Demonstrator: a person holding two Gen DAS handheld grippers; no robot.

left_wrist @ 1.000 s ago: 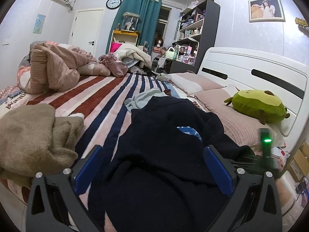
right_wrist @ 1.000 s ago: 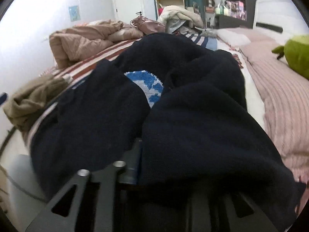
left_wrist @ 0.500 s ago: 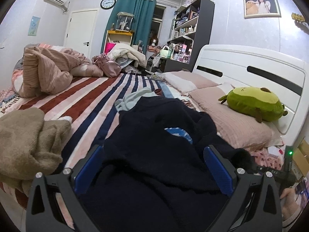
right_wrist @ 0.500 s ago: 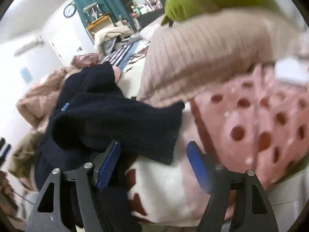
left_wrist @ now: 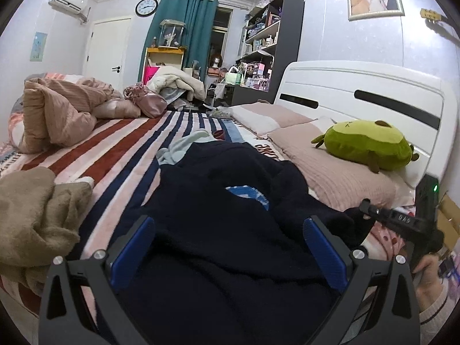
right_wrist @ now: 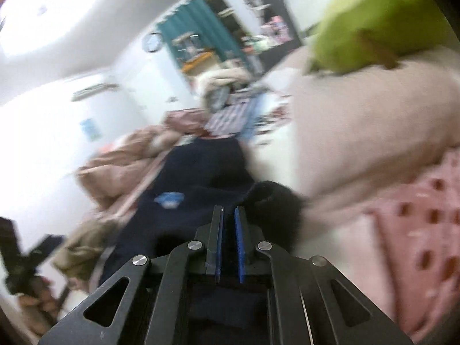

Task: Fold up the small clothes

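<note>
The left gripper (left_wrist: pixel 230 240) stands wide open, its blue pads on either side of a dark navy garment (left_wrist: pixel 218 230) without pinching it. The right gripper (right_wrist: pixel 228 241) has its pads drawn nearly together with a narrow gap between them; the view is blurred, and whether cloth is caught there cannot be told. In the left view it reaches the garment's right edge, held by a hand (left_wrist: pixel 428 270) in a pale sleeve.

The navy garment lies crumpled on the striped bedspread (left_wrist: pixel 115 149), a blue patch (left_wrist: pixel 247 197) showing in a fold. A pale blue cloth (left_wrist: pixel 181 149) peeks out from behind its far edge.

Right of it lie pink ribbed pillows (left_wrist: pixel 330 169) with a green plush toy (left_wrist: pixel 365 145) on top, against a white headboard (left_wrist: pixel 359 89). A tan fleece (left_wrist: pixel 34 218) sits heaped on the left, a pink quilt (left_wrist: pixel 57 112) bunched farther back. Beyond stand a teal curtain (left_wrist: pixel 187 34), a wall clock (left_wrist: pixel 146 7), a dark shelf unit (left_wrist: pixel 273 43) and a white door (left_wrist: pixel 106 49)
</note>
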